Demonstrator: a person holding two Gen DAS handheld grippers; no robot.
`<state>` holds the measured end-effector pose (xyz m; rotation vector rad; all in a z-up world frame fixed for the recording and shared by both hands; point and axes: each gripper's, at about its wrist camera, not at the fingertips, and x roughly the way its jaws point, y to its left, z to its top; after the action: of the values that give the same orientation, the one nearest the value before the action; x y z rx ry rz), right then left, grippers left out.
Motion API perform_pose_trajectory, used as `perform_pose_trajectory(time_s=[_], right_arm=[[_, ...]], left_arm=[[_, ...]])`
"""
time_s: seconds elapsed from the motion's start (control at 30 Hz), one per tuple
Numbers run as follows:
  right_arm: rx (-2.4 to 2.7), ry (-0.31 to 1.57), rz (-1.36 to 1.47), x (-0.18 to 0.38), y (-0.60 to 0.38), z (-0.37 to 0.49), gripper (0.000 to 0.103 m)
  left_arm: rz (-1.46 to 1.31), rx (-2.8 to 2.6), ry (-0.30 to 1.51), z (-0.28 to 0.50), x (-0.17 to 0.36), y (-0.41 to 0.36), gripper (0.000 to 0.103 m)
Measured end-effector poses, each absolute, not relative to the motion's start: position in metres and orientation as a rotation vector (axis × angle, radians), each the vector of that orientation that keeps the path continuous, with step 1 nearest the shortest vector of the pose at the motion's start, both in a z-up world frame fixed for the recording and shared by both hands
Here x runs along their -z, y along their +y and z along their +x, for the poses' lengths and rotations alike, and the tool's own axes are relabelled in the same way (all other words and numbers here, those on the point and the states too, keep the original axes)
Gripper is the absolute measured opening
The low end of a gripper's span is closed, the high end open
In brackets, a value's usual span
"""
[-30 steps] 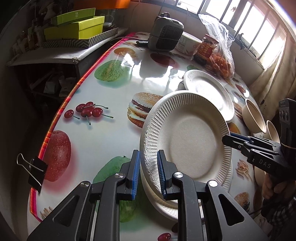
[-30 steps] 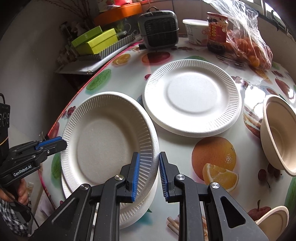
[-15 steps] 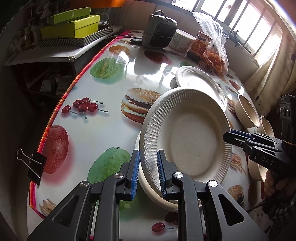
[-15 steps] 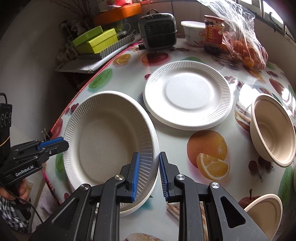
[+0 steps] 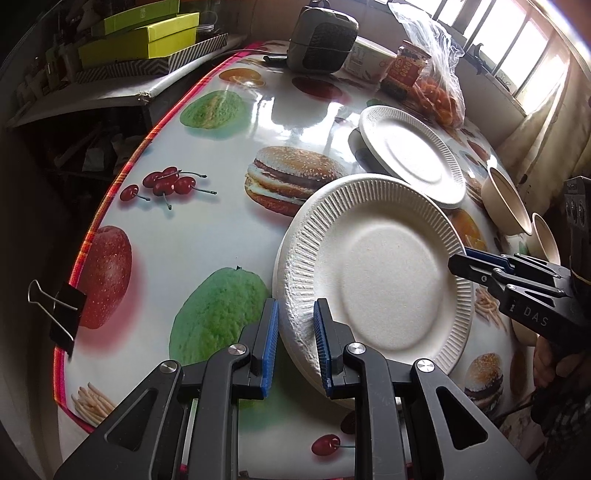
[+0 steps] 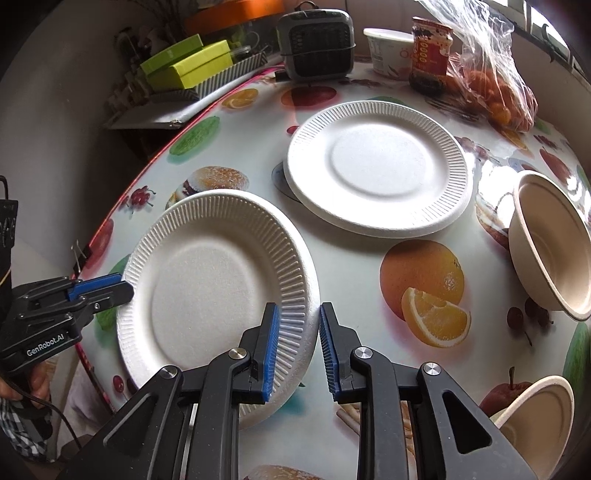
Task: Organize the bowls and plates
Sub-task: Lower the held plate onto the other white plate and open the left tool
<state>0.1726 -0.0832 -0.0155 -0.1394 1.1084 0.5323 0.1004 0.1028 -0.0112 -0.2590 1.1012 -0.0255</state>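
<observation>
A white paper plate [image 5: 384,273] is held tilted above the table by both grippers. My left gripper [image 5: 295,347] is shut on its near rim; it shows at the left in the right wrist view [image 6: 110,288]. My right gripper [image 6: 295,347] is shut on the opposite rim of that plate [image 6: 207,288]; it shows at the right in the left wrist view [image 5: 465,258]. A second white plate [image 6: 376,166] lies flat further back, also seen in the left wrist view [image 5: 410,151]. Two beige bowls [image 6: 550,240] [image 6: 539,413] sit at the right.
The table [image 5: 207,229] has a fruit-print cloth with a red edge and a binder clip [image 5: 62,317]. A grey heater [image 6: 314,40], a white tub [image 6: 388,48], a jar [image 6: 432,51] and a bag of oranges [image 6: 495,85] stand at the back. Green boxes [image 5: 147,33] lie on a side shelf.
The held plate has been lifted and carried forward, off the plate that lay beneath it. Both grippers moved with it, and the far plate and bowls look closer.
</observation>
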Motion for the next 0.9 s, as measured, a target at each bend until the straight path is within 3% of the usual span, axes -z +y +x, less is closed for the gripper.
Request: perform_pose_trajectory(time_s=[0.4,0.5,0.63,0.8,0.9], right_arm=[[-0.521,1.102,-0.161,0.020,-0.080,0.172,0.025],[-0.515,1.098,-0.161,0.020,-0.080,0.171,0.035],[-0.513,1.088,-0.169,0.019,-0.080,0.169,0.038],[-0.486,1.068,-0.177,0.016,-0.082,0.168,0.053],[-0.464,1.035,-0.194,0.011,-0.085,0.165,0.054]], left_arm=[[-0.256,0.022,1.099,0.101,0.012,0.103,0.020],[-0.252,0.019,1.091,0.100,0.011,0.103,0.020],[-0.248,0.012,1.087,0.101,0.010,0.105,0.021],[-0.255,0.003,1.069,0.102,0.005,0.108,0.031],[-0.258,0.011,1.050,0.106,-0.001,0.109,0.032]])
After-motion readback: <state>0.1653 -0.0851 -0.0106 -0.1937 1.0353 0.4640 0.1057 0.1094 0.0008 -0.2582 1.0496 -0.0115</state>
